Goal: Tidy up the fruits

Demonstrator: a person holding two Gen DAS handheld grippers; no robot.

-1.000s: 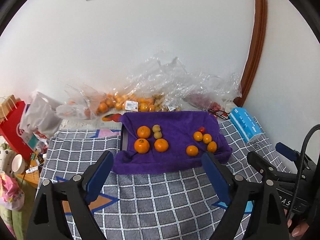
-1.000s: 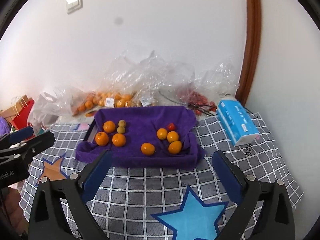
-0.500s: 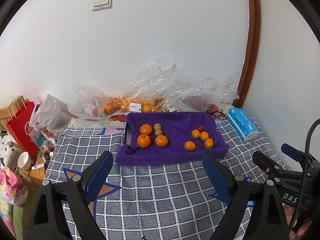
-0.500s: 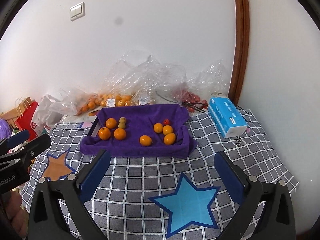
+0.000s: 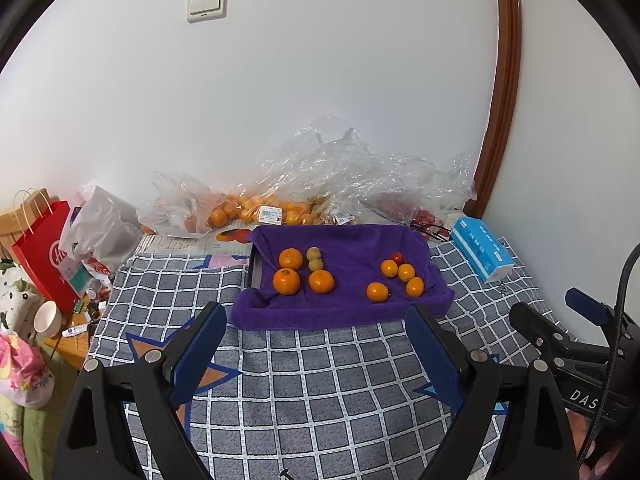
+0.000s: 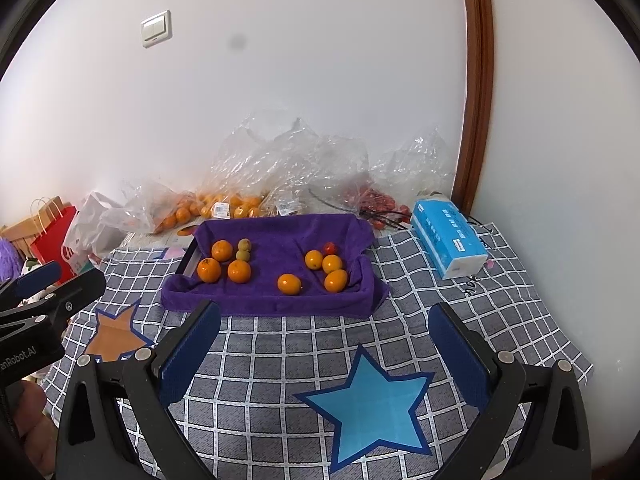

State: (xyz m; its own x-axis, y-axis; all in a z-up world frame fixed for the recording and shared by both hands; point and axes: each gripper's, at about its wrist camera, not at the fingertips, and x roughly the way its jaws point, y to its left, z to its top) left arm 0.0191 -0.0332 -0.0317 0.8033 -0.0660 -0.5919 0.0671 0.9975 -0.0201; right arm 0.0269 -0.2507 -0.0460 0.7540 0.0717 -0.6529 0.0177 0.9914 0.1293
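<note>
Both grippers, left gripper (image 5: 316,344) and right gripper (image 6: 324,340), have backed off the purple tray (image 6: 272,304), wide open and empty; reaching back in, a careless nudge could roll the lone kumquat (image 6: 289,284).

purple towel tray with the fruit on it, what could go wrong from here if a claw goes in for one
1. The two small green fruits sit against an orange; a claw closing there could knock one away.
2. The small red fruit is tucked behind an orange fruit, so reaching it may nudge that cluster.
3. The purple towel is loose and folded, so a fingertip may snag it and set the round fruit rolling.
</note>
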